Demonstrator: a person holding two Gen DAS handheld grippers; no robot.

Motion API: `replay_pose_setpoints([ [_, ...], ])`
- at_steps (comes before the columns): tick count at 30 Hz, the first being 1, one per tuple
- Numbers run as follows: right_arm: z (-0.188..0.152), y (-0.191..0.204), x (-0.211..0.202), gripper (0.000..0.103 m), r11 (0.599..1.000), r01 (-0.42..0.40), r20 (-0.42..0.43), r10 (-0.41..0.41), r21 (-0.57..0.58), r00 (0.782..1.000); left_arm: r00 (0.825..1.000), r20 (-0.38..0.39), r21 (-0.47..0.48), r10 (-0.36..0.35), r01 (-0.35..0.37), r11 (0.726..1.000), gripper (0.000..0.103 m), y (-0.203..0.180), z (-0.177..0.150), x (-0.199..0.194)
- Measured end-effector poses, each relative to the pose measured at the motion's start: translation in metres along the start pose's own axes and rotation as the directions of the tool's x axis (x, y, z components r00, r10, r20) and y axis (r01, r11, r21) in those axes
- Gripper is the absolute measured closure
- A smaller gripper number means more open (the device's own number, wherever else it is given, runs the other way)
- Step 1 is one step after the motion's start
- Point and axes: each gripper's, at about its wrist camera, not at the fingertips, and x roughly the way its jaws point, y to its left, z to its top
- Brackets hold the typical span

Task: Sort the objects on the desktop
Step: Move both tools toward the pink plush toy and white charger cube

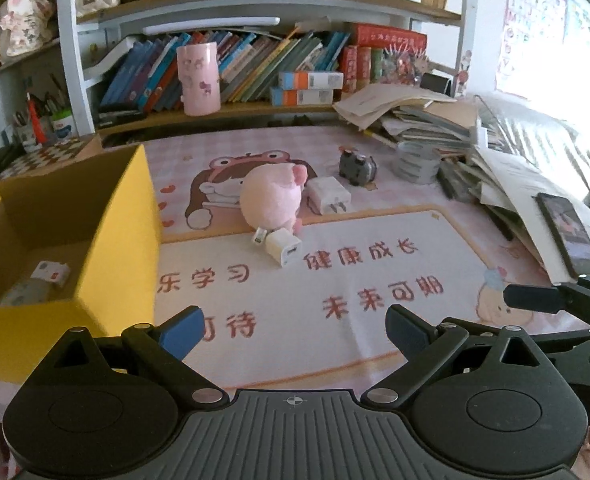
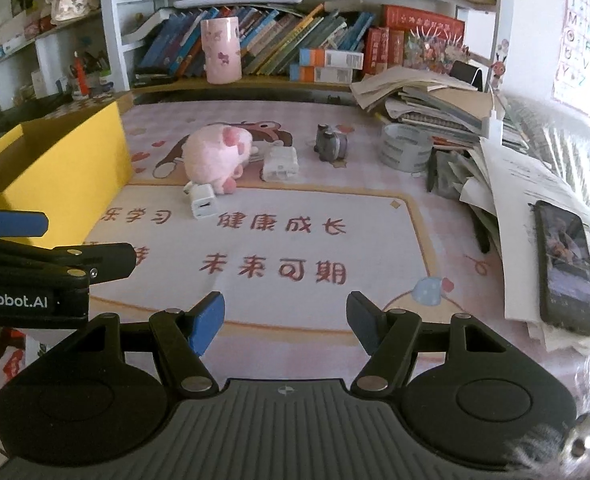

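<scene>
A pink plush pig lies mid-desk on the printed mat. A small white USB charger sits just in front of it, a larger white plug adapter beside it, and a small grey toy further back. A yellow cardboard box stands at the left with a small white item inside. My left gripper is open and empty above the mat's front. My right gripper is open and empty, to its right.
A roll of clear tape sits by a messy stack of papers and books at the right. A black phone lies on papers. A pink cylinder stands on the bookshelf ledge behind.
</scene>
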Motion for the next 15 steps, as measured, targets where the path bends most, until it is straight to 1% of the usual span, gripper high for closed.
replay_pose_setpoints([
  [10,0.024,-0.041,0.034,0.038,0.999,-0.043,-0.013,0.043,-0.001,0.999,0.998,-0.032,-0.054,0.058,-0.060,0.997,0.004,-0.023,0.022,0.036],
  [15,0.033,-0.058,0.050,0.038,0.998,-0.070,-0.021,0.070,0.005,0.997,0.993,-0.047,-0.080,0.105,-0.108,0.991,0.004,-0.028,0.028,0.049],
])
